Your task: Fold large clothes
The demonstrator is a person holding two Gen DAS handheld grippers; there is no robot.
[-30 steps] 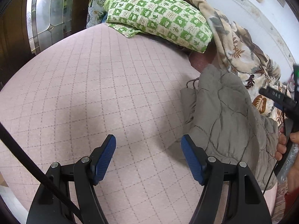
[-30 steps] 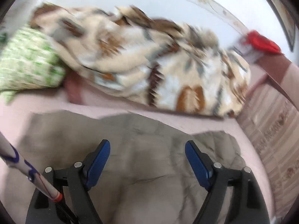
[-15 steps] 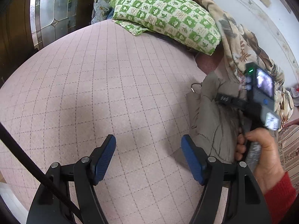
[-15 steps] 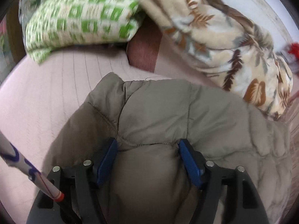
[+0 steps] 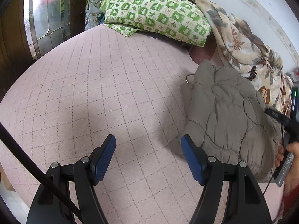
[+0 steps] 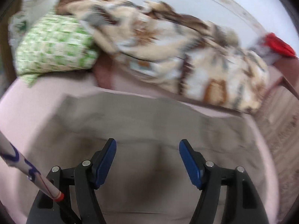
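While both grippers' jaws stand spread and empty, the puffy grey quilted jacket (image 5: pixel 228 119) lies right of the left gripper (image 5: pixel 148 155), directly beneath the nearer right gripper (image 6: pixel 147 160).

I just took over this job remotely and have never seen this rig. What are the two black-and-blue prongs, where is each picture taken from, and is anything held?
No robot: a person carries two hand-held tools, each with a fisheye camera looking along its fingers. The left tool hangs open above the pink quilted bed cover, holding nothing. The right tool, its picture blurred, is open above the grey padded jacket, gripping nothing. Behind lie a green checked pillow and a leaf-print blanket.
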